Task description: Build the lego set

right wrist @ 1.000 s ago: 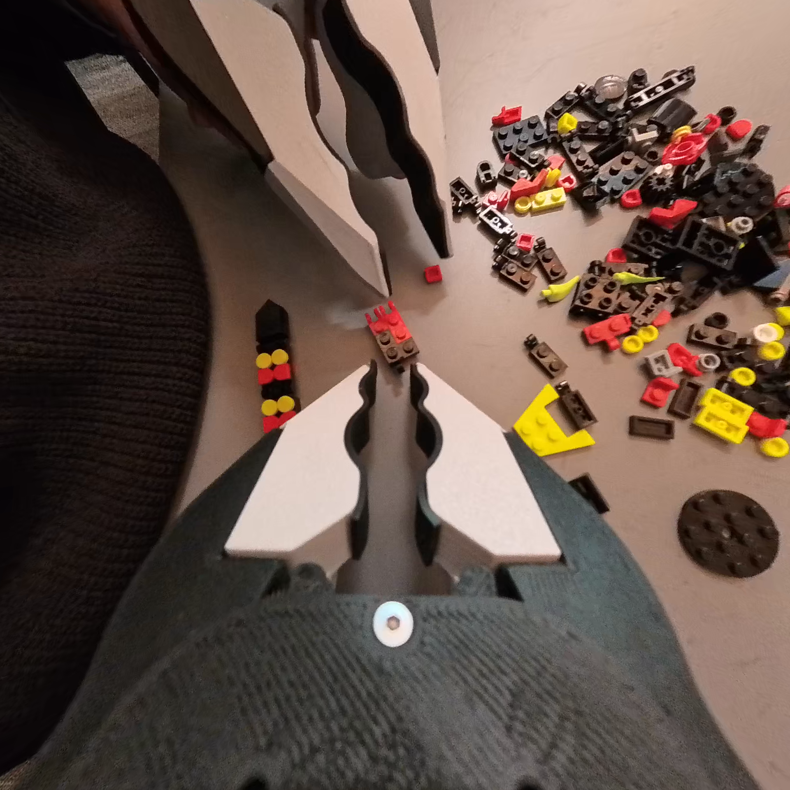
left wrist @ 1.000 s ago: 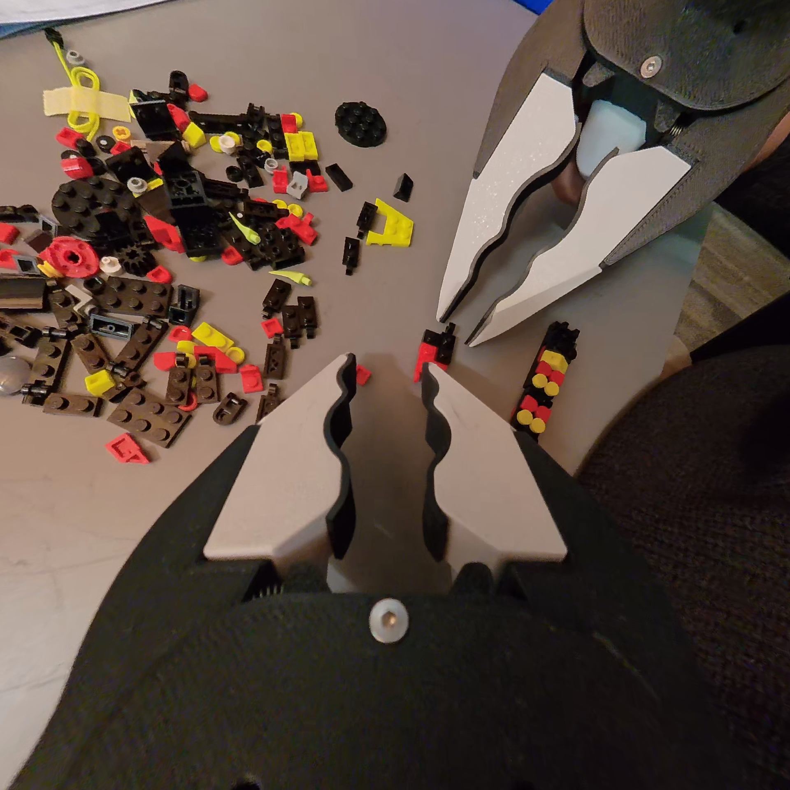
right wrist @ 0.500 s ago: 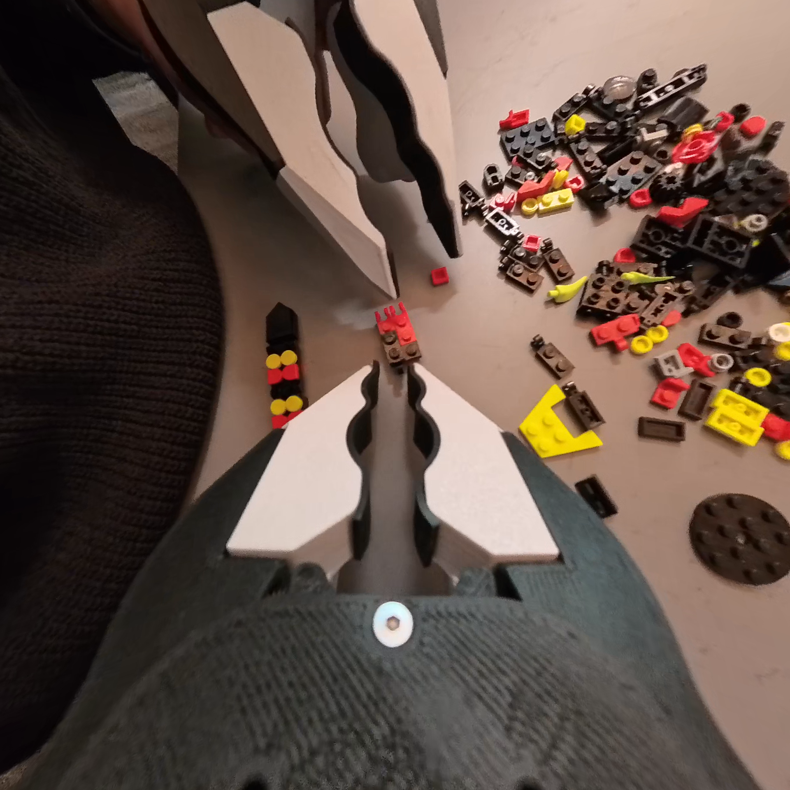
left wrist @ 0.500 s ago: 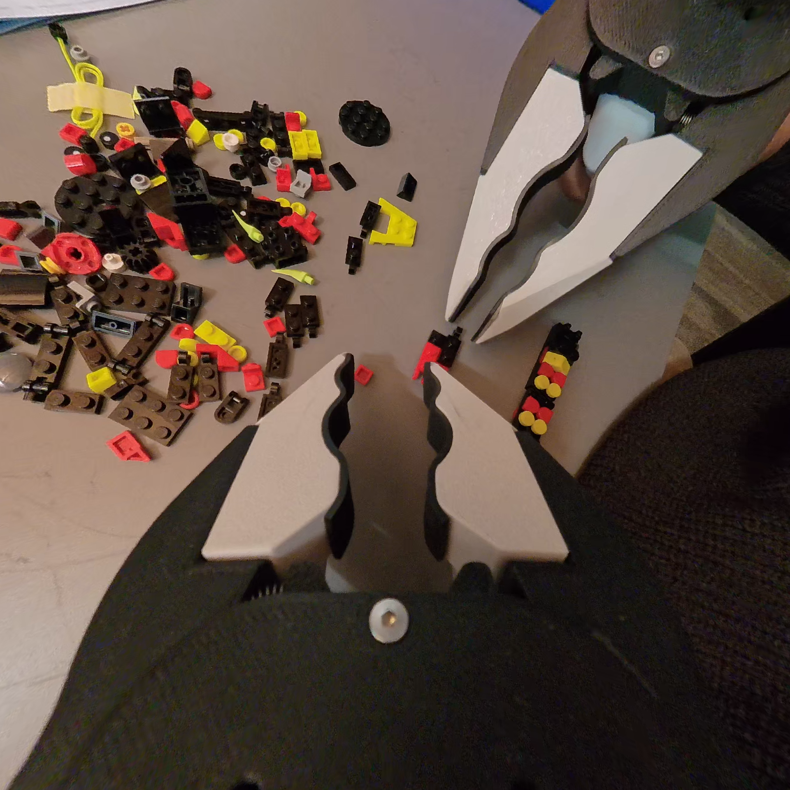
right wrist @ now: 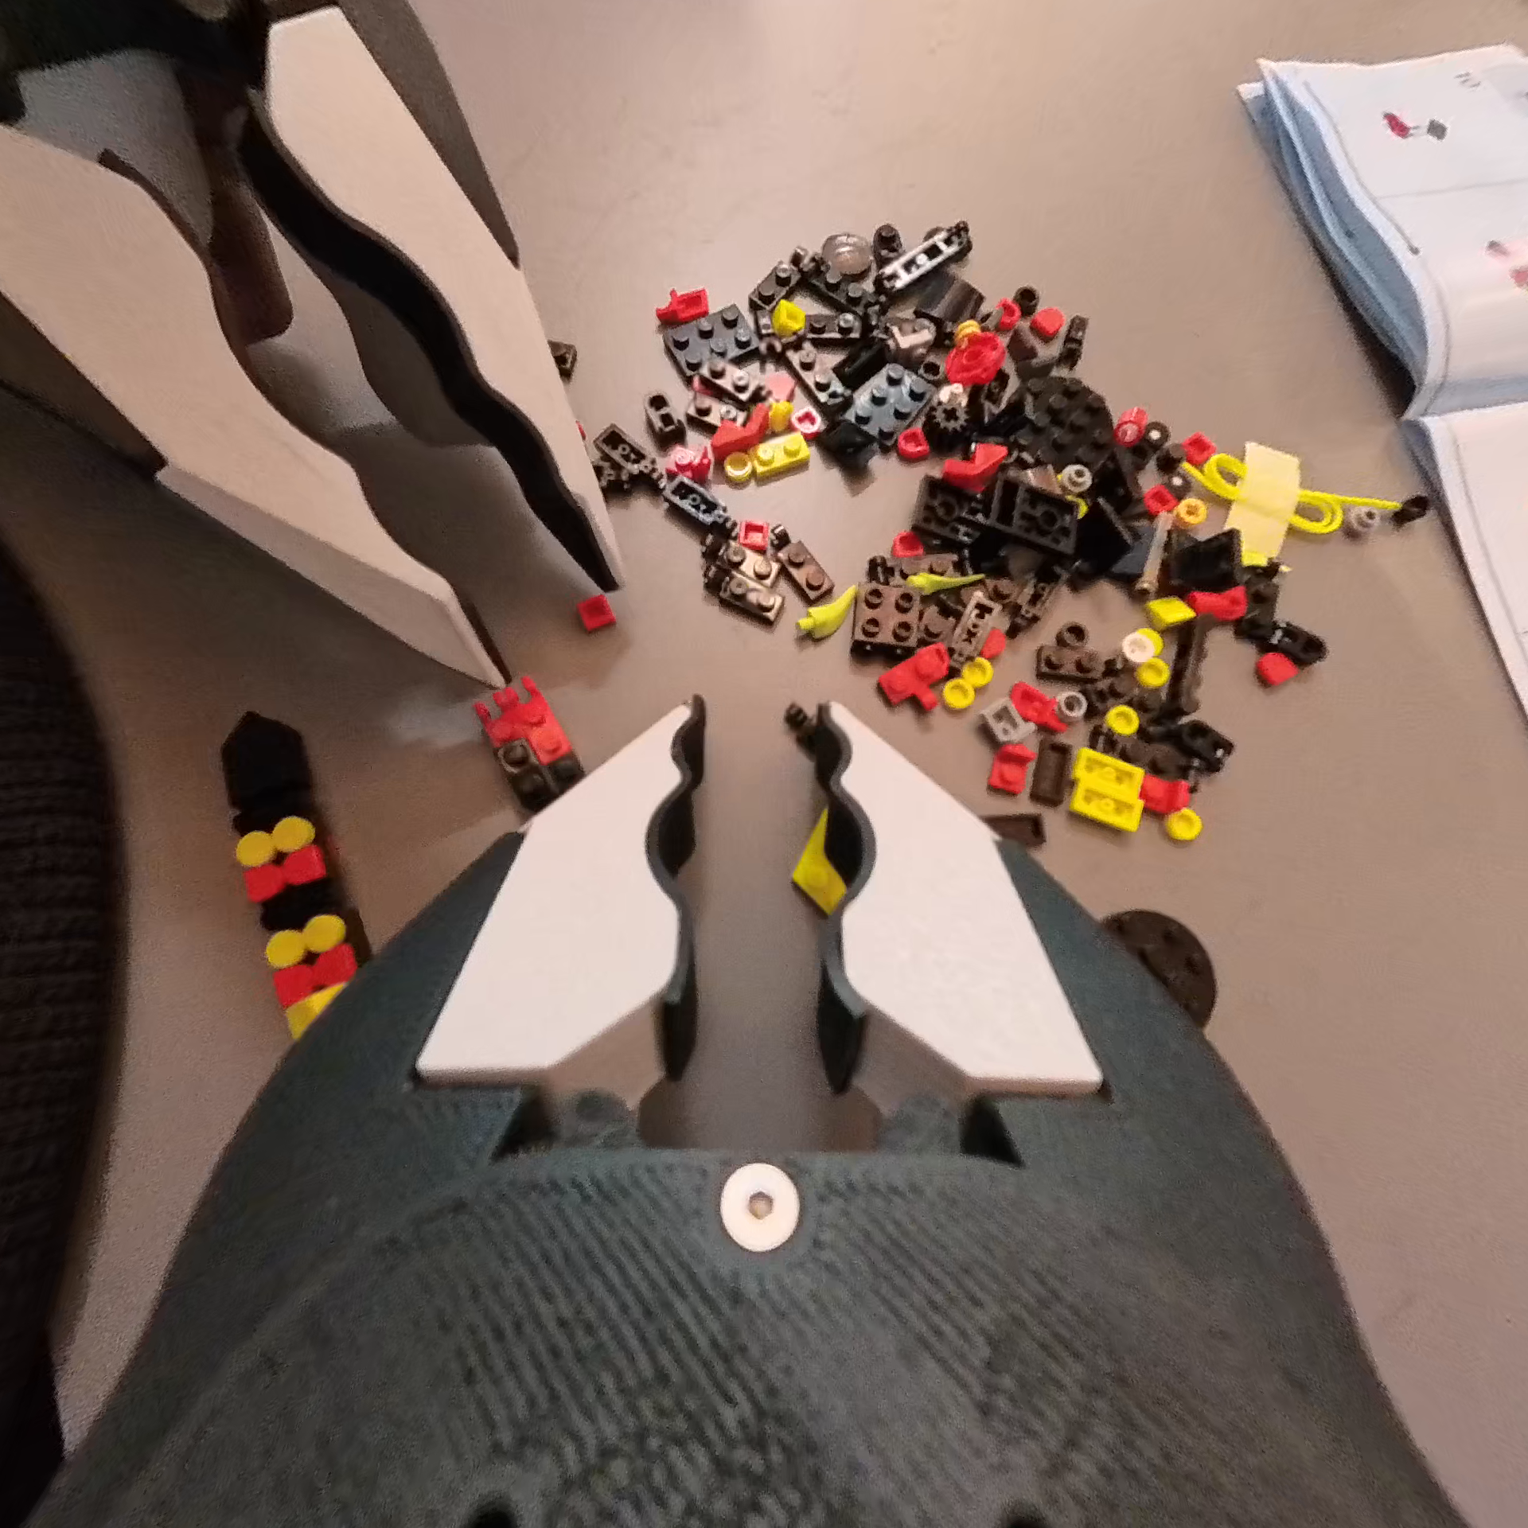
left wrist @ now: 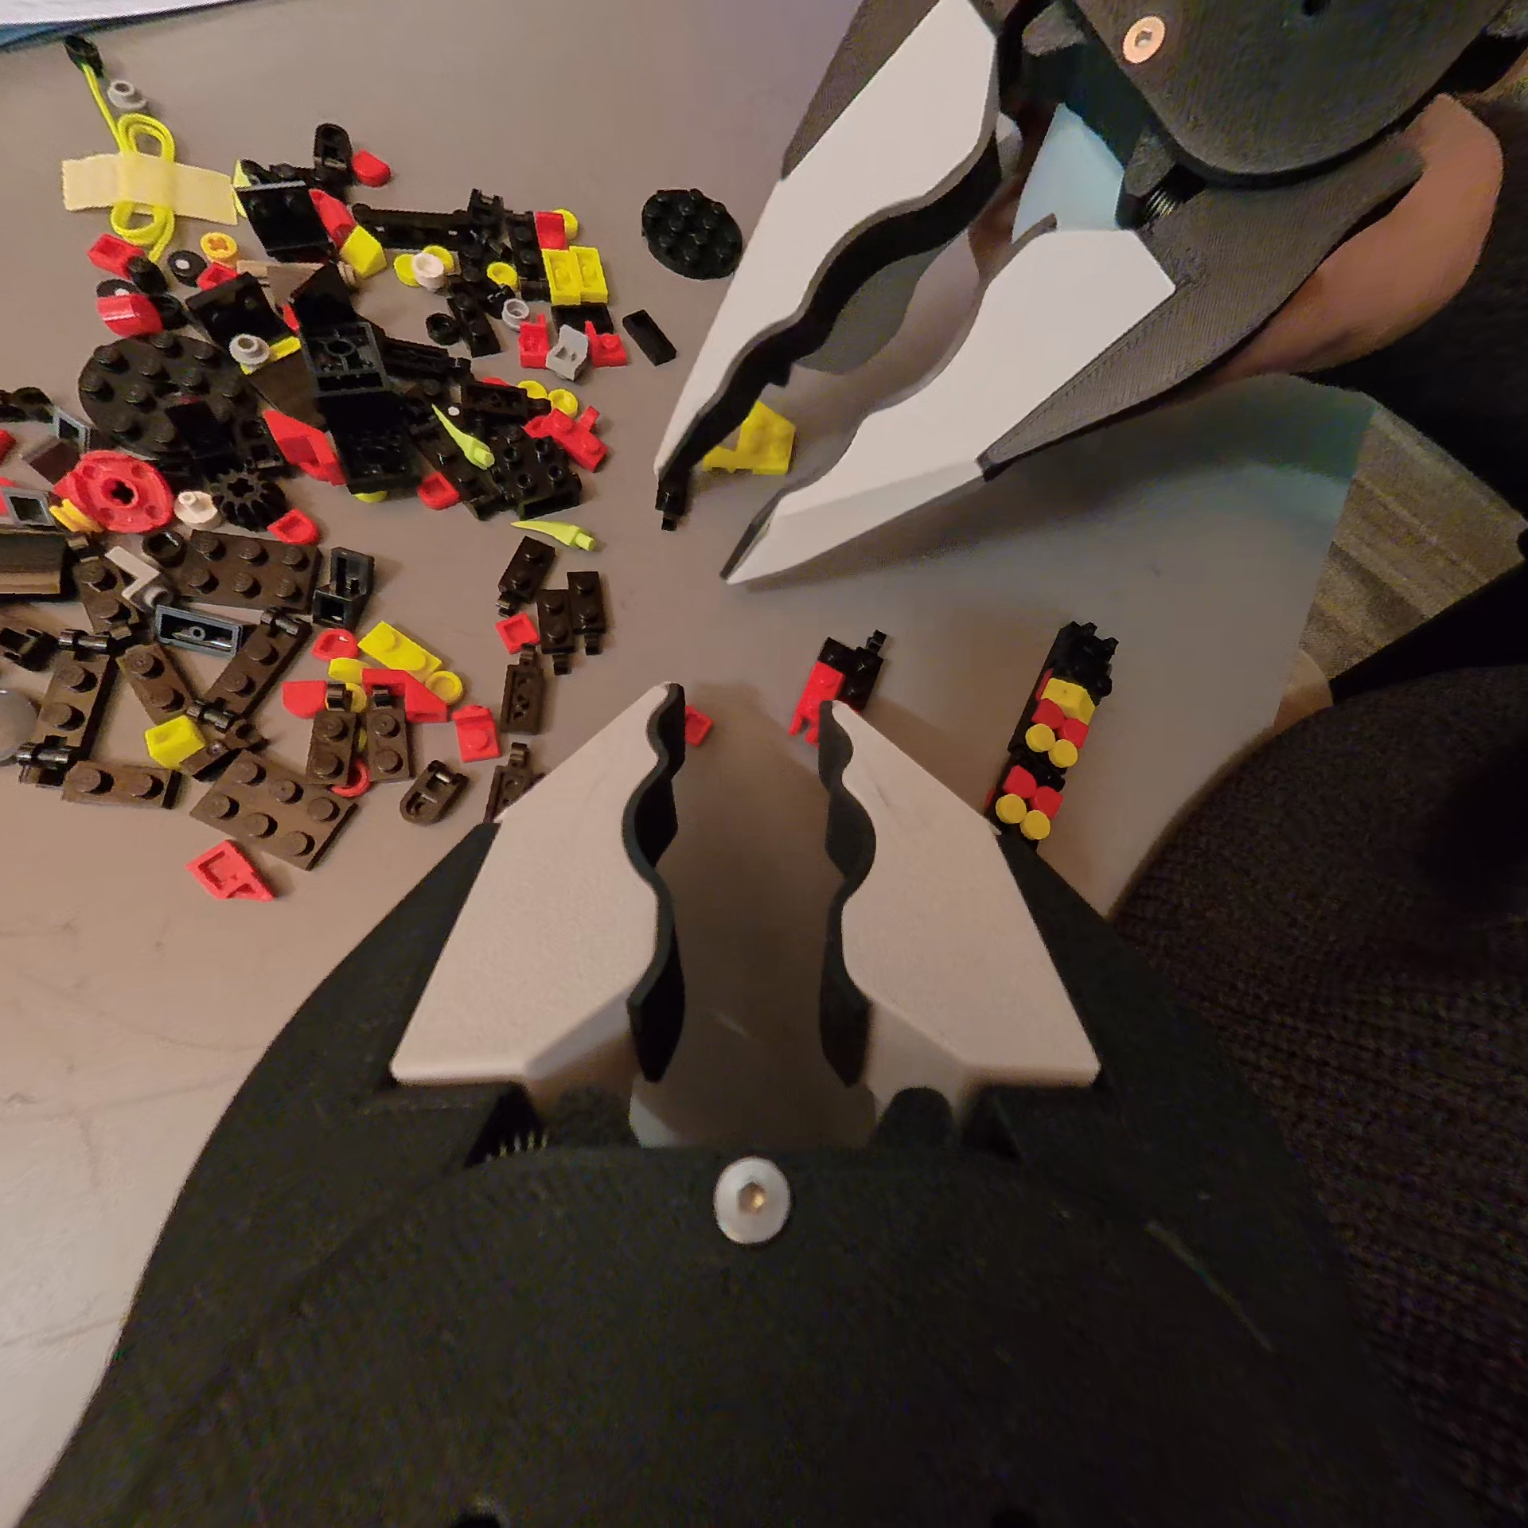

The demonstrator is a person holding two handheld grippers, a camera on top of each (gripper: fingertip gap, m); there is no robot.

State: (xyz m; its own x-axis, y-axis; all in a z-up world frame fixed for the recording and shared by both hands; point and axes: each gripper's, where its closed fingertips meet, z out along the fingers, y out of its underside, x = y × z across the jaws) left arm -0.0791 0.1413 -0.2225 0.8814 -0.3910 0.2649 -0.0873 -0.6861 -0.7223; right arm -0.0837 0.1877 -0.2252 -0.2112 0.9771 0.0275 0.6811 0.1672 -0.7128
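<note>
My left gripper [left wrist: 752, 711] is open and empty, low over the grey table [left wrist: 1116, 562]. A small red and black assembly [left wrist: 835, 678] lies just past its right fingertip, and a tiny red tile [left wrist: 697, 728] by its left one. A long black, red and yellow assembly [left wrist: 1050, 736] lies to the right. My right gripper [right wrist: 756, 715] is open, and it also shows in the left wrist view [left wrist: 703, 529]. A yellow wedge plate [right wrist: 818, 868] lies between its fingers, ungripped. A small black clip piece [right wrist: 798, 719] sits at its right fingertip. The left gripper [right wrist: 552, 628] shows at upper left.
A pile of loose black, red and yellow pieces [left wrist: 331, 430] covers the table's left, seen in the right wrist view [right wrist: 992, 496] too. A round black plate [left wrist: 690, 236] lies apart. An instruction booklet [right wrist: 1406, 207] lies beyond. The table edge and a dark knitted sleeve [left wrist: 1323, 951] are close on the right. My right fingertips sit around 5 centimetres from my left ones.
My right gripper has moved away from the red and black assembly toward the pile, over the yellow wedge plate, and its jaws have opened wider. The left gripper has barely moved.
</note>
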